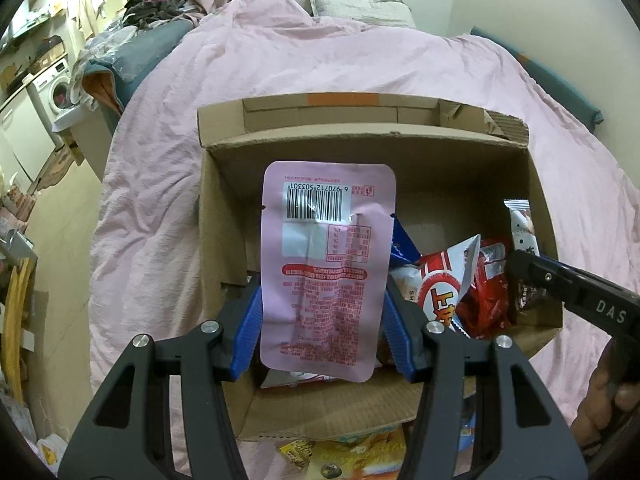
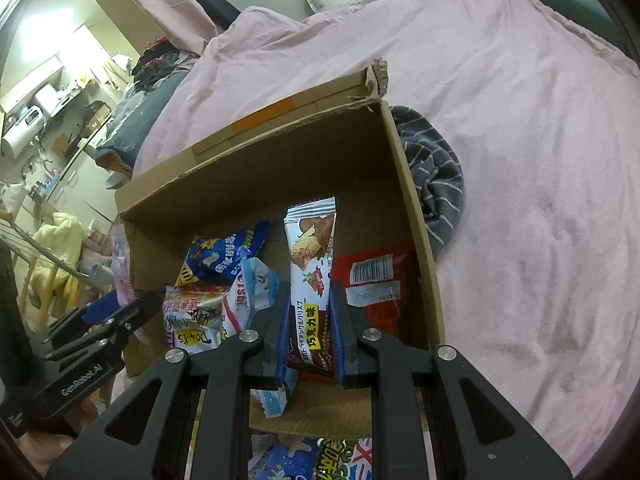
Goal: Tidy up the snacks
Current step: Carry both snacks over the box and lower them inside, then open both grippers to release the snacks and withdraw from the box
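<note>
An open cardboard box (image 1: 224,216) sits on a pink bed cover and also shows in the right wrist view (image 2: 404,184). My left gripper (image 1: 322,312) is shut on a pink snack pouch (image 1: 326,264), barcode side up, held over the box's left part. My right gripper (image 2: 310,320) is shut on a brown-and-white chocolate wafer pack (image 2: 312,280), held over the box's right part. The box holds a red-and-white bag (image 1: 440,292), a red pack (image 2: 376,284) and a blue bag (image 2: 224,256). The right gripper also shows in the left wrist view (image 1: 520,268).
More snack packs (image 1: 352,456) lie on the cover in front of the box, also seen in the right wrist view (image 2: 304,460). A grey striped cloth (image 2: 436,184) lies against the box's right wall. A pillow (image 1: 360,8) is at the back. The floor and a washing machine (image 1: 52,88) are left.
</note>
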Action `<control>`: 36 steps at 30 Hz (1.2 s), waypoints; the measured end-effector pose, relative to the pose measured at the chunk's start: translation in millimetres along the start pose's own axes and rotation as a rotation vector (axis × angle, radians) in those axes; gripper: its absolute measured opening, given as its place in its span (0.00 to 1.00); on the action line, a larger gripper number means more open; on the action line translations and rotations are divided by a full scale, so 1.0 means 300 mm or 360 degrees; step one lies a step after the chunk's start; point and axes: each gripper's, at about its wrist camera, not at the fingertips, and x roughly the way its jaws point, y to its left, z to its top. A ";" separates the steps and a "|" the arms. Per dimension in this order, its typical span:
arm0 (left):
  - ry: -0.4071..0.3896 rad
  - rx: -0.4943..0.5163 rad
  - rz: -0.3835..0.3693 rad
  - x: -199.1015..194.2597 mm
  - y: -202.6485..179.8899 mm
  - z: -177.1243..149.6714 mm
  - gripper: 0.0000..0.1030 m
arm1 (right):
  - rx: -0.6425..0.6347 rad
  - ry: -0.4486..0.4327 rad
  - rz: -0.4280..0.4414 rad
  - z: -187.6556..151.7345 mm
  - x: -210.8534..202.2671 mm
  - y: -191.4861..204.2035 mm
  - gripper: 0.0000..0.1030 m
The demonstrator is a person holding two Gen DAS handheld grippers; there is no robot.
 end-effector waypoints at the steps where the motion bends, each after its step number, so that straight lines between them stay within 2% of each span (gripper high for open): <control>1: 0.0008 -0.0002 -0.0003 0.005 0.000 0.001 0.50 | 0.0005 0.0014 0.0007 -0.001 0.002 -0.005 0.18; 23: 0.0020 -0.0042 -0.0019 0.002 0.004 -0.001 0.53 | 0.0007 0.0097 0.0098 -0.001 0.022 0.009 0.18; 25: 0.0030 -0.0033 -0.0016 0.001 0.001 -0.004 0.60 | 0.0003 0.0096 0.0099 -0.003 0.022 0.016 0.18; 26: 0.0029 -0.0031 0.0000 -0.001 0.001 -0.003 0.70 | -0.0001 0.0097 0.0100 -0.003 0.021 0.019 0.18; 27: 0.0018 -0.0034 0.0044 -0.005 0.002 -0.004 0.76 | -0.0002 0.0097 0.0105 -0.002 0.019 0.021 0.21; 29: -0.0005 -0.0050 0.0084 -0.016 0.007 -0.005 0.76 | 0.0007 0.0102 0.0117 0.000 0.018 0.021 0.22; 33: 0.0004 -0.0063 0.0067 -0.023 0.012 -0.005 0.76 | 0.0043 0.0133 0.0127 0.003 0.026 0.014 0.23; 34: 0.0002 -0.0063 0.0065 -0.024 0.013 -0.006 0.76 | 0.0046 0.0139 0.0121 0.003 0.027 0.014 0.26; 35: 0.0001 -0.0064 0.0064 -0.026 0.014 -0.008 0.76 | 0.0055 0.0145 0.0124 0.003 0.028 0.013 0.38; 36: 0.0002 -0.0065 0.0062 -0.026 0.015 -0.008 0.76 | 0.0063 0.0143 0.0129 0.004 0.028 0.014 0.63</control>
